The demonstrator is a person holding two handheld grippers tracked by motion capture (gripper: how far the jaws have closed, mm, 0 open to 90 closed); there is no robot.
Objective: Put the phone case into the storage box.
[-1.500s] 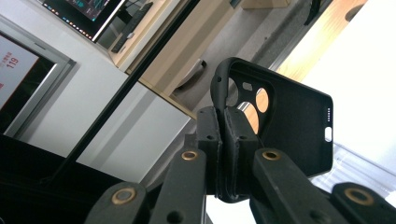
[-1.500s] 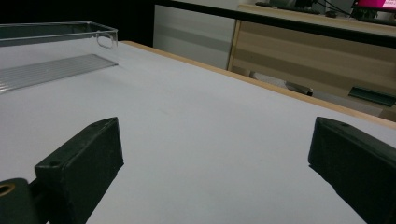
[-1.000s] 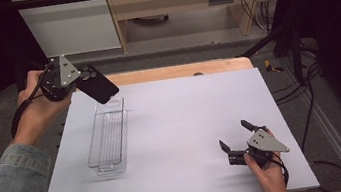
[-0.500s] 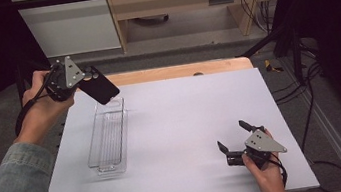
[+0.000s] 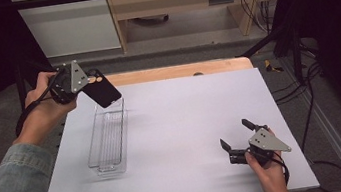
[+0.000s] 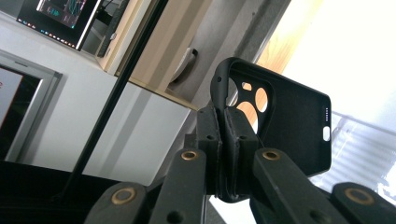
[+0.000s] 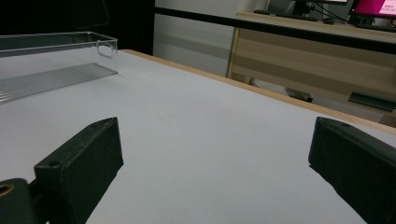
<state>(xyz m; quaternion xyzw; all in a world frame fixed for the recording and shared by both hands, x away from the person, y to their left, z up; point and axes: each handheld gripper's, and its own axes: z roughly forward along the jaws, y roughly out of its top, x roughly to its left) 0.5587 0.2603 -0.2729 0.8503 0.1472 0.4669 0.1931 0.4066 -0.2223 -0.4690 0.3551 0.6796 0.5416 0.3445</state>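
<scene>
The left hand-held gripper (image 5: 87,83) is holding a black phone case (image 5: 102,89) in the air, above the far end of the clear plastic tray (image 5: 108,141) that is lying on the left part of the white tabletop (image 5: 187,124). In the left gripper view its jaws are pressing together on the case's edge (image 6: 227,135), close to the camera cut-outs, so the rest of the case is hanging free to one side.

The case is looking thin, light and a little flexible, probably rubbery, so it is likely bending or twisting under such a corner grip. A hold nearer the middle of a long edge would probably be steadying it better. It is not fragile.

The right hand-held gripper (image 5: 239,143) is resting low at the near right of the tabletop, with its jaws standing wide apart and nothing between them.
</scene>
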